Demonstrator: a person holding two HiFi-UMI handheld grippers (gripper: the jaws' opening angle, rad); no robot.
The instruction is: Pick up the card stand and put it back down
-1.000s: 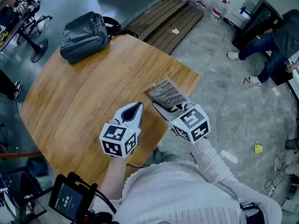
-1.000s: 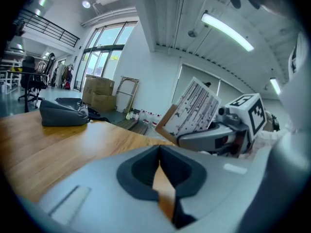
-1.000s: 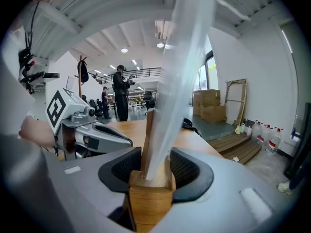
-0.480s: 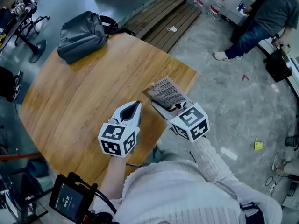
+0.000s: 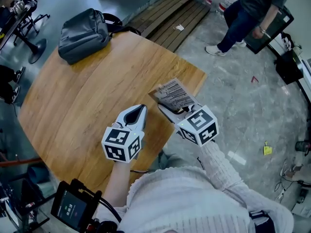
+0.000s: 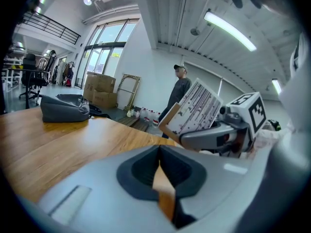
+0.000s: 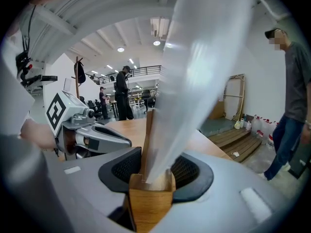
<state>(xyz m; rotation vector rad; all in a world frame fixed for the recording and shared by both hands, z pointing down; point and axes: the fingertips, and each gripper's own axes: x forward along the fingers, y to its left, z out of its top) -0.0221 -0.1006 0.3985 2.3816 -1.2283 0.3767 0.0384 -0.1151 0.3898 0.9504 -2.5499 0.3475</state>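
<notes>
While my right gripper point(image 7: 146, 174) pinches the wooden foot of the card stand point(image 7: 149, 200) between its pads, I judge that I am in the holding part of the job: the lift looks done and the putting down is not yet done. The stand, with its printed card point(image 5: 171, 95) leaning away from me, sits tilted over the near right edge of the round table point(image 5: 82, 101). I cannot tell for sure whether its foot is clear of the wood. My left gripper point(image 5: 137, 114) hovers just beside it, jaws pressed together on nothing. Next I should level the stand and lower it until the foot rests flat on the table, in from the edge. Only then should I spread the jaws and draw back.
</notes>
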